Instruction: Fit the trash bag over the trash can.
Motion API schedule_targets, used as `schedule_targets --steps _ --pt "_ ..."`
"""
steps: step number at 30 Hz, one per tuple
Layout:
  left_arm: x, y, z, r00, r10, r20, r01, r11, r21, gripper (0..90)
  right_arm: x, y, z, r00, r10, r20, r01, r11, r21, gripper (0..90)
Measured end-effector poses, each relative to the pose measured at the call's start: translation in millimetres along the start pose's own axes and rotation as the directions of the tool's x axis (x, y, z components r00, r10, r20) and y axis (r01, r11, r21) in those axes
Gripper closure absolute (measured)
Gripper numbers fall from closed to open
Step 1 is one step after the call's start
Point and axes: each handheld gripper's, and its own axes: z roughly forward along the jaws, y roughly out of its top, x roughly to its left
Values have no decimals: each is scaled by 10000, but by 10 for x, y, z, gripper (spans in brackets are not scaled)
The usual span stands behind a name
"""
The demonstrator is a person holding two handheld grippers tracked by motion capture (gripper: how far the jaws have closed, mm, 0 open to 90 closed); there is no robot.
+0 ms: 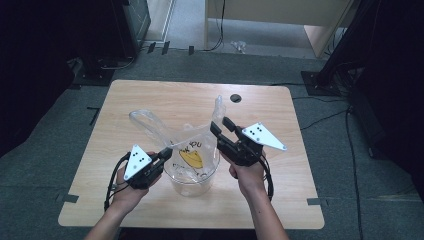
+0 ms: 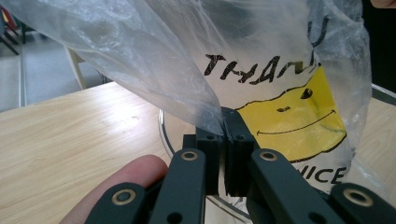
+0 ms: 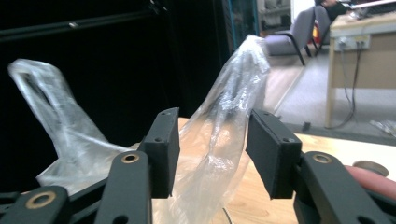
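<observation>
Clearly, the crinkled translucent bag (image 2: 261, 93) bears a yellow smiley.

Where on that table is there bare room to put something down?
The table is bare along its far edge near the round hole, down its left side and at the near right corner. The middle is crowded: plastic bag, clear bowl, left gripper, right gripper.
</observation>
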Motion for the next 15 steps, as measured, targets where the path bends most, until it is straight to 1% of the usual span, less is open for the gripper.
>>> schedule_targets --steps 1,3,4,6,7,8,9,10,11,13,15 --pt "0 -1 -1 10000 31 6 -31 10000 15 866 10 -9 11 10000 -64 -5 64 10000 -37 670" --pt "5 -4 -7 10000 -13 38 13 10000 -19 852 41 -26 26 9993 -310 222 310 9995 7 810" --pt "12 -4 -16 10000 -28 52 28 10000 -48 810 62 -44 25 9976 -575 381 578 9983 -70 895" --pt "35 2 -37 9998 -110 142 112 9998 -138 747 79 -57 4 9964 -710 471 719 9973 -177 900" --pt "54 6 -54 9994 -191 287 196 9997 -163 669 86 -65 -12 9948 -861 551 876 9958 -257 900" --pt "74 14 -69 9984 -334 452 344 9992 -221 669 86 -65 -12 9948 -861 551 876 9958 -257 900" --pt "96 23 -84 9975 -421 562 433 9989 -196 587 89 -71 -29 9934 -981 598 1000 9946 -293 900" --pt "114 32 -97 9967 -546 593 558 9983 -181 531 92 -77 -45 9929 -1029 594 1049 9940 -316 900" --pt "137 37 -109 9954 -707 653 723 9971 -227 476 94 -84 -61 9919 -1093 653 1117 9931 -344 900" --pt "195 45 -145 9911 -1007 866 1034 9943 -273 406 91 -94 -89 9898 -1163 817 1196 9922 -357 900" --pt "248 58 -183 9877 -1302 862 1339 9903 -383 346 89 -104 -110 9876 -1259 940 1295 9910 -338 900"
